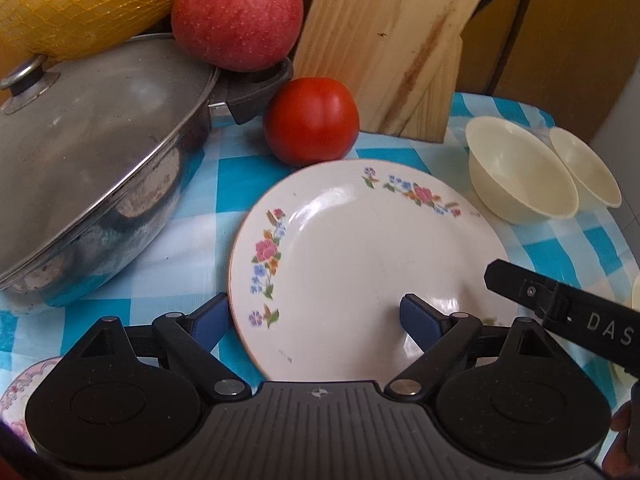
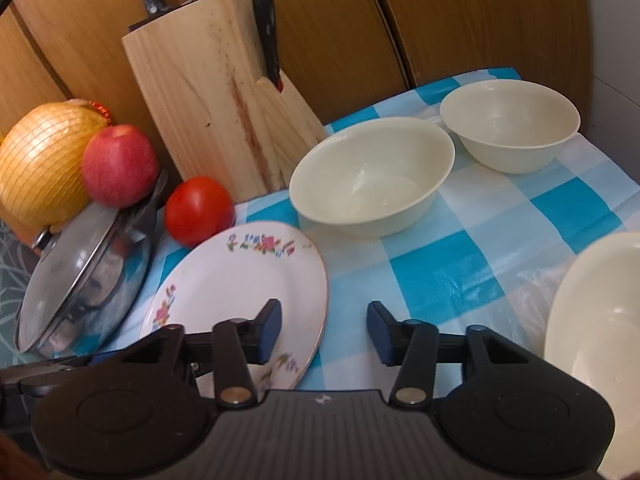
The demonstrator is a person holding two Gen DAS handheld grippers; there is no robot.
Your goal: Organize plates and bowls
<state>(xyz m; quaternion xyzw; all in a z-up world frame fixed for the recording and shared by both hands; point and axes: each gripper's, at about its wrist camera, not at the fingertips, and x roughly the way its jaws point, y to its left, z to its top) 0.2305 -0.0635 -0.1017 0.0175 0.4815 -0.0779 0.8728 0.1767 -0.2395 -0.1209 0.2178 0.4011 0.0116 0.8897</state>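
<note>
A white plate with flower prints [image 1: 360, 256] lies on the blue-checked cloth; it also shows in the right wrist view [image 2: 240, 280]. My left gripper [image 1: 316, 320] is open, one finger to the left of the plate's near edge and one over the plate. My right gripper [image 2: 324, 332] is open, its fingers on either side of the plate's right rim. Two cream bowls [image 2: 372, 176] [image 2: 510, 124] stand side by side behind the plate. A third cream bowl [image 2: 600, 340] sits at the right edge. Another patterned dish [image 1: 20, 392] peeks out at the lower left.
A lidded steel pot [image 1: 92, 160] stands left of the plate with an apple [image 1: 238, 12] on its handle. A tomato [image 1: 312, 120] and a wooden knife block [image 2: 216, 116] stand behind the plate. A netted yellow fruit [image 2: 40, 164] is at the far left.
</note>
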